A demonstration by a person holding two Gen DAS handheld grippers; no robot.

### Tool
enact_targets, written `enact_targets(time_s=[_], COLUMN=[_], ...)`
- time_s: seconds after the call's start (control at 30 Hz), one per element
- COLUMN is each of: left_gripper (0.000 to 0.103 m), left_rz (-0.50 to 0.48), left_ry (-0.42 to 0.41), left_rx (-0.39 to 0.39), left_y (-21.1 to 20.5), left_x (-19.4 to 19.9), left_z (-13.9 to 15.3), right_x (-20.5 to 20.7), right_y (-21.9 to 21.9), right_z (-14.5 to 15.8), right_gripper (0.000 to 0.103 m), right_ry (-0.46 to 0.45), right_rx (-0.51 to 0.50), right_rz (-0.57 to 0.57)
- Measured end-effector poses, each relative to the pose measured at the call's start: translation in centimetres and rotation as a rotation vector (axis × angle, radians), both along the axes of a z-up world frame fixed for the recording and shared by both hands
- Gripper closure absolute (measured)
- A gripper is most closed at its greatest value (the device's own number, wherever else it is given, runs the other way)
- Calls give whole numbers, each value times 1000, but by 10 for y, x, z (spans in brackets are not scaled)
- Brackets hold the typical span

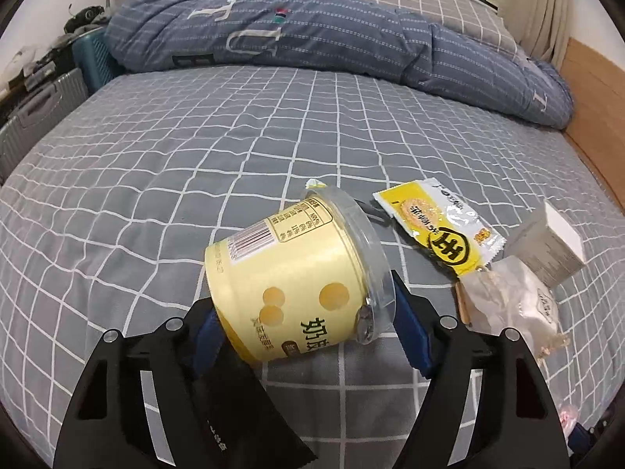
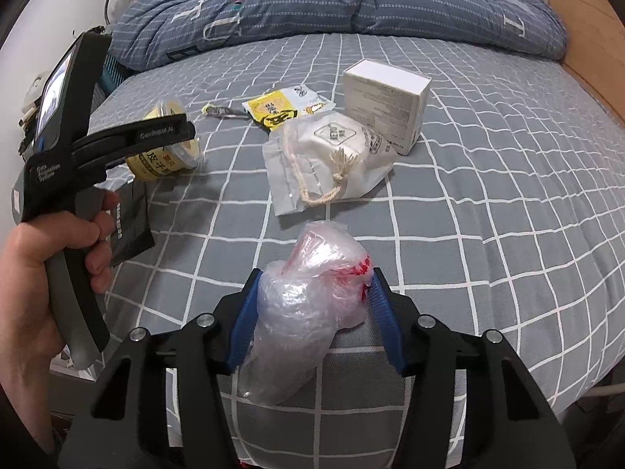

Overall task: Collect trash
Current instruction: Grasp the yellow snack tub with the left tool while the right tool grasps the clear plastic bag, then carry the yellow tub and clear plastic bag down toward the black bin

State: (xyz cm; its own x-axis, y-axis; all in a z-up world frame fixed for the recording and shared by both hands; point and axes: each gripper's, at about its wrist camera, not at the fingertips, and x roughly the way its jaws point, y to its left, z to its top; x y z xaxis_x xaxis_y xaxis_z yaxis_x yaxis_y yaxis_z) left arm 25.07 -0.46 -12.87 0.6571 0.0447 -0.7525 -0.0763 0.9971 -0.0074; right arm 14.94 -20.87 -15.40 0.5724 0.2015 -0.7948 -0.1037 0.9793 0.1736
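Note:
A yellow paper cup with a clear lid lies on its side on the grey checked bed sheet. My left gripper is shut on the cup, one blue pad at the cup's base and the other at the lid rim. In the right wrist view the left gripper straddles the cup, held by a person's hand. A crumpled clear plastic bag with red print sits between the blue pads of my right gripper, which is shut on it near the bed's front edge.
More litter lies on the sheet: a yellow snack wrapper, a white box, a clear pouch with a drawstring bag, a black wrapper and a small foil scrap. A blue duvet covers the far end.

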Motion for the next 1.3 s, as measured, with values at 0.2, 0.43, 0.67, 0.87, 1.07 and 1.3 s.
enact_targets(time_s=[0.2, 0.43, 0.67, 0.87, 1.07, 1.3], left_gripper=[32, 33, 33, 33, 34, 34], left_rz=[-22, -35, -56, -74, -78, -87], left_ry=[-7, 15, -1, 1, 9, 12], left_rx=[-5, -41, -41, -44, -56, -48], left_y=[-5, -4, -6, -9, -7, -8], left_x=[-12, -33, -55, -71, -82, -97], left_z=[9, 13, 26, 30, 30, 31], right_x=[-3, -4, -9, -11, -12, -17], right_y=[1, 3, 6, 5, 3, 4], right_z=[12, 21, 27, 33, 36, 40], right_gripper=[51, 51, 51, 51, 51, 51], right_ry=[-48, -79, -100, -115, -122, -135], right_rx=[1, 0, -25, -38, -32, -26], right_rz=[-1, 3, 7, 9, 11, 18])
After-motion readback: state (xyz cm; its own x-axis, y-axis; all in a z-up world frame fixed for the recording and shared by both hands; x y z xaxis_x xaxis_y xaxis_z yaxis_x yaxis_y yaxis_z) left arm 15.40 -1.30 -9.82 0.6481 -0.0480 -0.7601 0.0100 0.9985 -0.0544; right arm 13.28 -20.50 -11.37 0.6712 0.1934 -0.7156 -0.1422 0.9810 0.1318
